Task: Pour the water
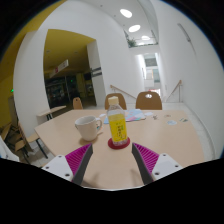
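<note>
A small bottle (118, 124) with a yellow label and pale cap stands upright on a red coaster (119, 144) on the light wooden table (165, 136). To its left sits a white mug (89, 127), handle toward the bottle. My gripper (112, 163) is open, its two pink-padded fingers (79, 158) spread wide on either side of bare tabletop. The bottle stands just ahead of the fingertips, roughly centred between them, with nothing held.
Wooden chairs (148, 100) line the far side of the table, and some small pale items (177, 121) lie on the table at the far right. Another table with chairs (52, 111) stands at the left. The room behind is open with white walls.
</note>
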`<state>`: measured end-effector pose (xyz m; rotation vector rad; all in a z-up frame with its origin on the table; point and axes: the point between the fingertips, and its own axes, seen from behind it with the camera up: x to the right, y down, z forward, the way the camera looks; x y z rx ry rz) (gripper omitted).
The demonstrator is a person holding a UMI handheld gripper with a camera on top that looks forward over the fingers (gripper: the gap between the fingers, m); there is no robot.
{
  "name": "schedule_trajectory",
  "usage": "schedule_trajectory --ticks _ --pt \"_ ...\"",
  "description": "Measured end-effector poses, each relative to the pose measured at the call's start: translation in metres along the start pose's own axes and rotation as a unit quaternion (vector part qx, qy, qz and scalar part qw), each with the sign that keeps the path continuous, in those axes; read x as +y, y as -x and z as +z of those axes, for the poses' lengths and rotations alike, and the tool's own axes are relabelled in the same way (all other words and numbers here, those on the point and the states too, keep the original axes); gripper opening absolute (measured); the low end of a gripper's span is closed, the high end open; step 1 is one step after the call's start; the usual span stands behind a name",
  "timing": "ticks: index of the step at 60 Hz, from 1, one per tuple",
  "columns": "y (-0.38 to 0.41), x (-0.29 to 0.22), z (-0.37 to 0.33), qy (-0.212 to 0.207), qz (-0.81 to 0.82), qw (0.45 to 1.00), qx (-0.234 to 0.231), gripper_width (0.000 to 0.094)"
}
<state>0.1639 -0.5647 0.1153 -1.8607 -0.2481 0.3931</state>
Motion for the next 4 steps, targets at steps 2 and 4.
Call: schedule_trajectory --ticks 2,4 --pt "0.002 0.009 -0.023 -0.004 0.006 1.000 -0.005 0.0856" --pt "0.014 0.012 -0.047 -0.005 0.015 1.000 -0.007 0.0854"
